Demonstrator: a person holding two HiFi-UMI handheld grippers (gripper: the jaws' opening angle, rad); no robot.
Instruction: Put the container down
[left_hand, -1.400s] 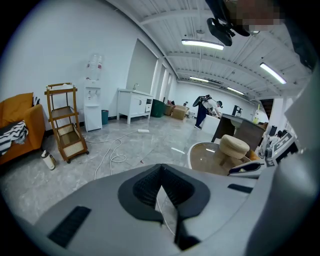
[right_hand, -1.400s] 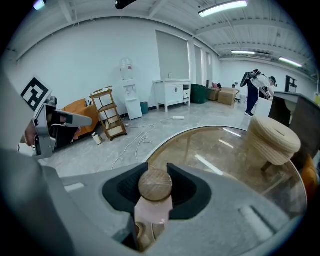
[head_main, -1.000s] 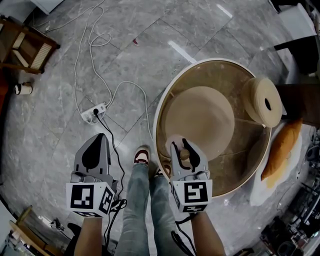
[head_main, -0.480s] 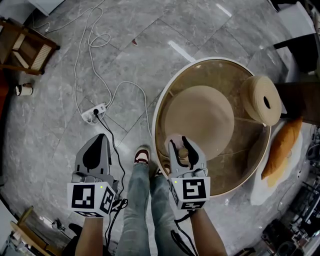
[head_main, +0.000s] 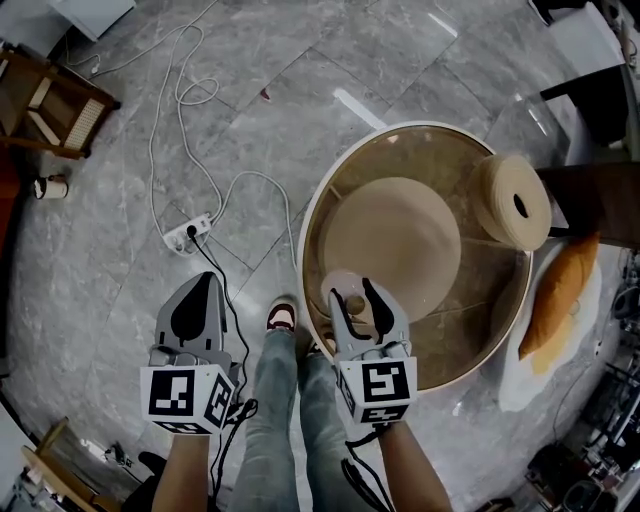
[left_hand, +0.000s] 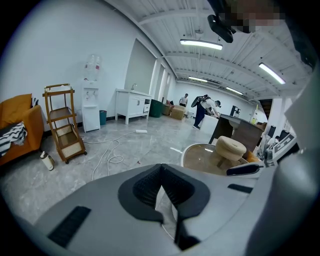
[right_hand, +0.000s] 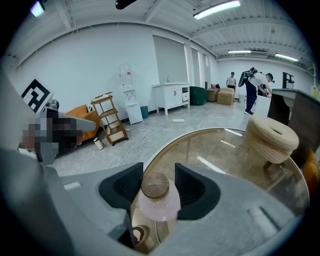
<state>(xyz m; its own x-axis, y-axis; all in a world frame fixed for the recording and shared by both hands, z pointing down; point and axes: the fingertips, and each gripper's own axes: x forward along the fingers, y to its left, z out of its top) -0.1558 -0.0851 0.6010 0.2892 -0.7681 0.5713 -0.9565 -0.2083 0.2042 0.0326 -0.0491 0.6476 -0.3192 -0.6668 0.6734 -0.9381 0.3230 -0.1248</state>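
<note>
R gripper (head_main: 353, 292) jaws just opened, released; 1 container (right_hand: 158, 200) between them, on glass table (head_main: 305, 250). L gripper (head_main: 207, 280) clenched, empty. 2 distant ppl (right_hand: 255, 82): gripper views only.

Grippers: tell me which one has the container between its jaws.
The right gripper: its jaws have just been opening around the pink, wood-lidded container. The left gripper is shut and empty.

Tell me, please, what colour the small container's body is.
Pale pink container body under a brown lid; best seen in the right gripper view.
</note>
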